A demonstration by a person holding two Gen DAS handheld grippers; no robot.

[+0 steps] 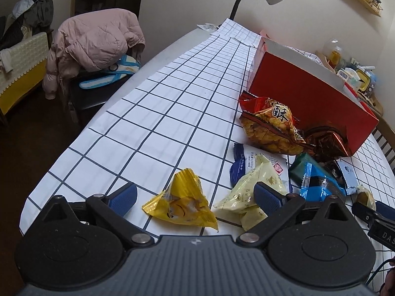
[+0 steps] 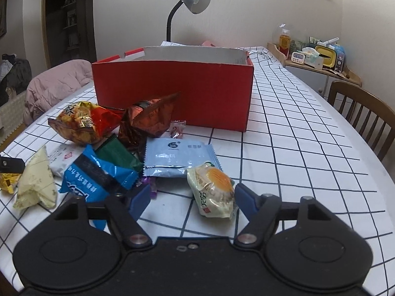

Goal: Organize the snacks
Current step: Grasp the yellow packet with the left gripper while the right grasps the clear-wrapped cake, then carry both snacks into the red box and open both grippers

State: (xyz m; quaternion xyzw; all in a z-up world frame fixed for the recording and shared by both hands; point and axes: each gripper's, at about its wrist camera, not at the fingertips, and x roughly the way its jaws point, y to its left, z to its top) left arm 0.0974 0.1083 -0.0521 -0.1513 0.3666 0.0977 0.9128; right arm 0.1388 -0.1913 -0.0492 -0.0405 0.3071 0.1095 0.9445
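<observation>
Several snack packets lie on the checked tablecloth in front of an open red box (image 2: 172, 91), also in the left wrist view (image 1: 308, 98). My left gripper (image 1: 195, 198) is open, its blue fingers on either side of a yellow packet (image 1: 180, 202); a pale cream packet (image 1: 246, 194) lies at the right finger. My right gripper (image 2: 192, 198) is open around a pale pastry packet with an orange picture (image 2: 212, 190). A blue packet (image 2: 98, 175), a light blue sachet (image 2: 175, 157), a green packet (image 2: 118, 155), a brown foil bag (image 2: 148, 120) and a red-gold bag (image 2: 81, 120) lie behind.
A grey desk lamp (image 2: 192, 0) stands behind the box. A chair with a pink jacket (image 1: 98, 42) is at the table's left side. A wooden chair (image 2: 365, 113) is on the right. A side shelf (image 2: 318, 54) holds small items.
</observation>
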